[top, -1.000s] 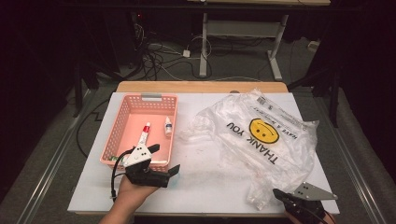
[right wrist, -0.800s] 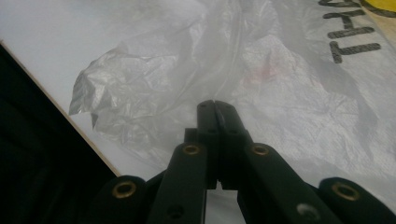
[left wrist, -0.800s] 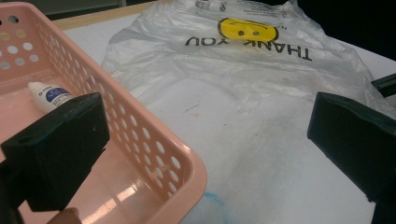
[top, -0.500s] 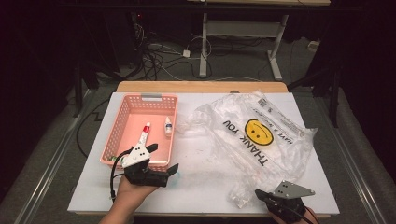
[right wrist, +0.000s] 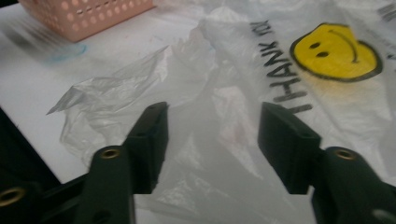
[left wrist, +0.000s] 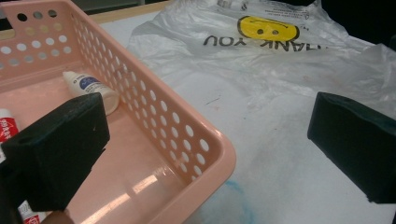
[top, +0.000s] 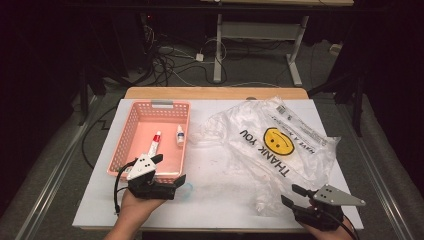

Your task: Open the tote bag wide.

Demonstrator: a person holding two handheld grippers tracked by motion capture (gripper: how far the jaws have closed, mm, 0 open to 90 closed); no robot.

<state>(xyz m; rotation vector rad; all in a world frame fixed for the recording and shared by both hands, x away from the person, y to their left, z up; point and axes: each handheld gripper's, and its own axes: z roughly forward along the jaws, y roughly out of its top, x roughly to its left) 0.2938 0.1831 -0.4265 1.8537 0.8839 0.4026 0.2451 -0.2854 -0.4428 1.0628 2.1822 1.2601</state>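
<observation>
We judge the step in hand is reaching for the crumpled clear plastic bag with a yellow smiley [top: 280, 142] on the table's right half. Our right gripper [top: 295, 197], jaws spread and empty, sits at the bag's near edge; it must next close on a fold. Our left gripper [top: 170, 172] waits open at the near right corner of the pink perforated plastic basket [top: 131, 131].
</observation>
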